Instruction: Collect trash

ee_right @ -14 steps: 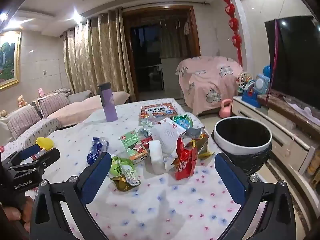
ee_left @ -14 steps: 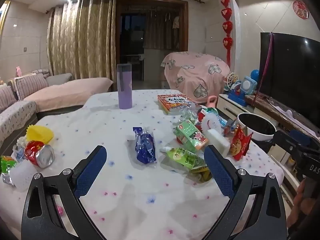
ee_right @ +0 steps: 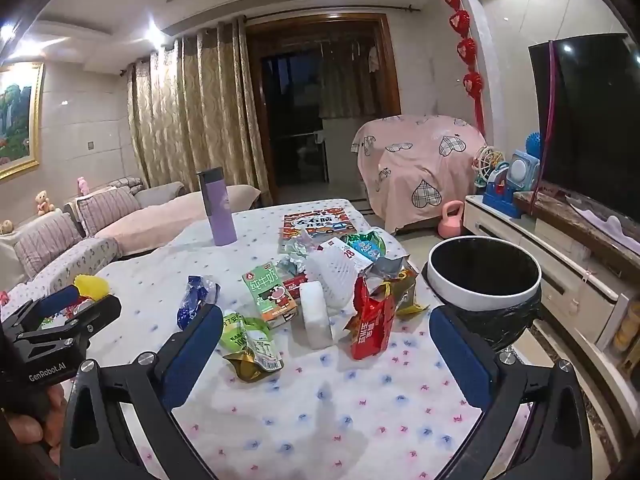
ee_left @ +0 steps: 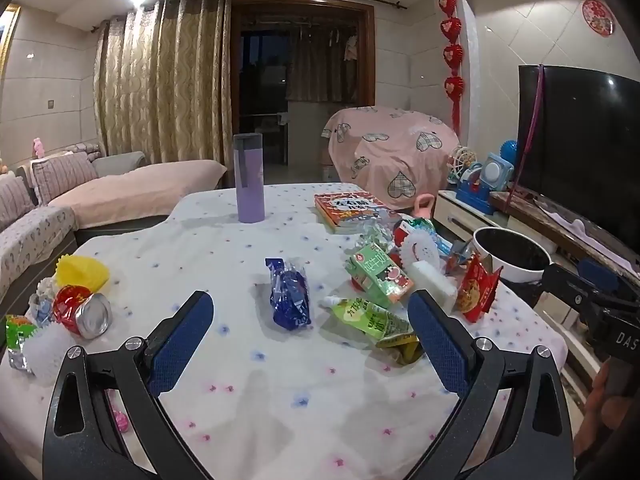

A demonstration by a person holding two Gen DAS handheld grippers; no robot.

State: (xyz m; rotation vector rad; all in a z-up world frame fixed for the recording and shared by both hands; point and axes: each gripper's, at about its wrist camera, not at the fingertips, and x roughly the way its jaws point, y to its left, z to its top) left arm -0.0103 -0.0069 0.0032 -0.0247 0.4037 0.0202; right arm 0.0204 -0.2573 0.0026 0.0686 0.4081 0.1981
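Both units idle above the bench (ee_left: 280,400). The left hand-held gripper (ee_left: 310,344) is released, jaws wide, holding nothing; the right hand-held gripper (ee_right: 326,354) is likewise released and empty.

Landmark: the bin (ee_right: 482,280), off the bench's right edge. Nearest it stands the red snack bag (ee_right: 370,320); beyond that lie the white sponge block (ee_right: 316,316), the green milk carton (ee_right: 270,294) and the green pouch (ee_right: 250,340). The blue wrapper (ee_left: 289,298) lies well apart from the bin, alone.

Risk assessment: the heap is crowded, so a closing jaw may catch two items or topple the red snack bag. Crinkled film may slip from the pads. A drop short of the rim would land on the floor.
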